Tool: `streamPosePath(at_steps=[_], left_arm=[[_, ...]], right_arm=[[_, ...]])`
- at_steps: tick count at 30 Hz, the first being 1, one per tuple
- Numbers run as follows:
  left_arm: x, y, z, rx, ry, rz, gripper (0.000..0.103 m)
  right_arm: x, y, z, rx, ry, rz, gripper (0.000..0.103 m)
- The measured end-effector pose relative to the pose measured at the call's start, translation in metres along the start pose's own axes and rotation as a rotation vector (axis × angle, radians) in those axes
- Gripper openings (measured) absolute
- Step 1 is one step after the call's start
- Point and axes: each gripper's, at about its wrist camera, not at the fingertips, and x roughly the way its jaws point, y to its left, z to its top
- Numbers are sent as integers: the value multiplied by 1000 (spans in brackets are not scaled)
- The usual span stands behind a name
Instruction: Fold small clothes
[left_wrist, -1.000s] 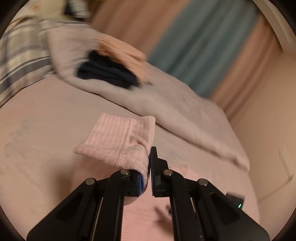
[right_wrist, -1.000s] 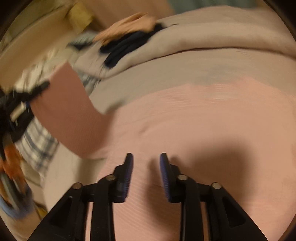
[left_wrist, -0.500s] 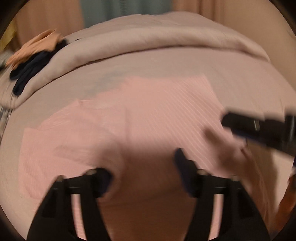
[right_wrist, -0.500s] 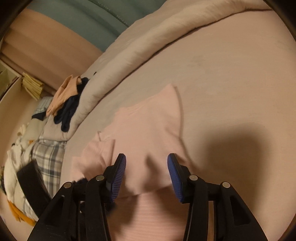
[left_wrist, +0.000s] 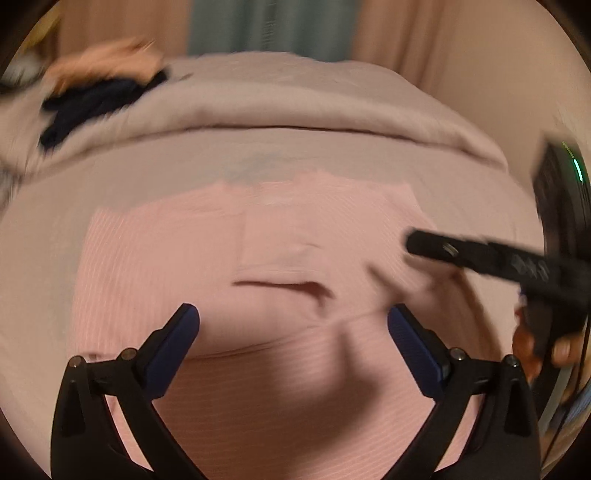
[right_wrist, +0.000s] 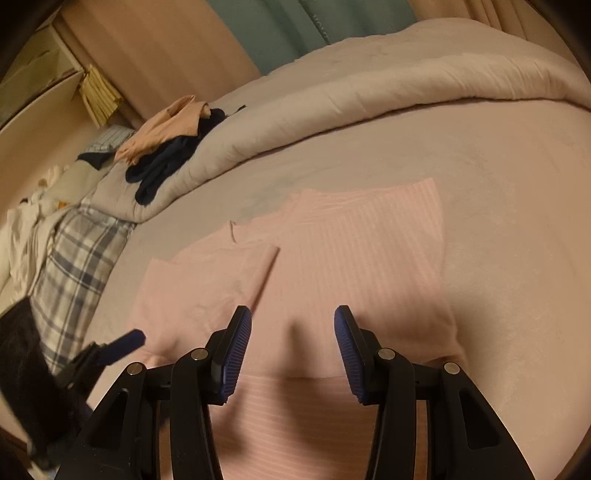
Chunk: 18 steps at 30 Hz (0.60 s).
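A pink ribbed garment lies flat on the bed with a sleeve folded over its body; it also shows in the right wrist view. My left gripper is open wide and empty, just above the garment's near part. My right gripper is open and empty above the garment's near edge. The right gripper's finger shows blurred at the right of the left wrist view. A left fingertip shows at the lower left of the right wrist view.
A rolled pale duvet lies across the far side of the bed. A peach and navy clothes pile sits on its left end. A plaid pillow and white laundry lie at the left. Curtains hang behind.
My left gripper let go of the pink sleeve, which now lies folded on the garment, and opened wide. Both grippers drew back over the garment's near edge.
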Motion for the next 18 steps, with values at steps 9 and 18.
streamPosePath(at_steps=[9,18], left_arm=[[-19,61,-6,-228,-55,57,101],[-30,112,-47,-322,12,110,97]], right_arm=[[11,69,-13,-417,4,-53,47],[98,134,-25,-793,132,-147,46]])
